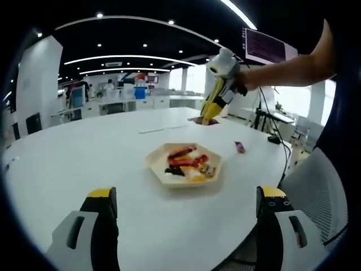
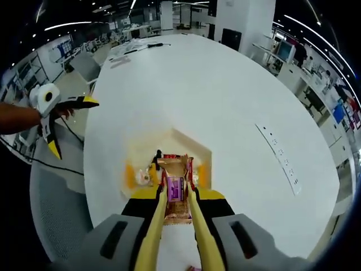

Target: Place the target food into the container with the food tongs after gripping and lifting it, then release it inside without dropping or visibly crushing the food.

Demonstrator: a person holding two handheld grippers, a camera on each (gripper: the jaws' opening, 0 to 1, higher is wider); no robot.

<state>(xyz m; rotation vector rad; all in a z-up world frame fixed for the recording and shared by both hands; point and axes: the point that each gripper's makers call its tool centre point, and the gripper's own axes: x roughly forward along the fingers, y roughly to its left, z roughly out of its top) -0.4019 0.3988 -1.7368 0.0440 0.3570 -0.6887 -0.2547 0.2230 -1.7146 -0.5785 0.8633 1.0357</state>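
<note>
- Overhead, the right gripper (image 2: 176, 195) hung above the hexagonal tray (image 2: 183, 144), its yellow tongs (image 2: 152, 237) closed on a snack packet (image 2: 175, 189).
- That packet looked brown and crinkled with a purple label on its face, and it kept its shape with no visible crushing.
- From the left gripper view, the tray (image 1: 155, 164) sat near the tabletop's (image 1: 84, 152) near edge, holding red, dark and yellow wrapped pieces (image 1: 189, 165).
- A small purple packet (image 1: 240, 147) lay on the tabletop toward the right edge, apart from the tray.
- The left gripper (image 1: 189, 197) hovered low with jaws wide apart, nothing between them.
- Something purplish (image 1: 203, 120) sat under the right gripper (image 1: 210, 116), perhaps the held packet; it was too small to tell.
</note>
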